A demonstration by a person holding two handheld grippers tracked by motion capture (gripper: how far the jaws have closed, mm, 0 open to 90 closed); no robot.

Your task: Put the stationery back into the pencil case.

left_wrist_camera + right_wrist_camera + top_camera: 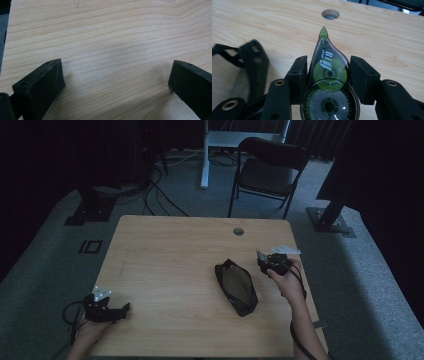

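tape roller: my right gripper [328, 72] pinches the teardrop-shaped correction tape roller of smoky clear plastic with green reels [327, 82] across its flat sides, above the pale wooden table [374, 32].
handling: i judge it light, stiff and slick (hold the wide body, never the green tip).
pouch: black soft zip pouch [236, 286] lies beside.
left gripper [116, 77]: jaws spread, nothing between them.
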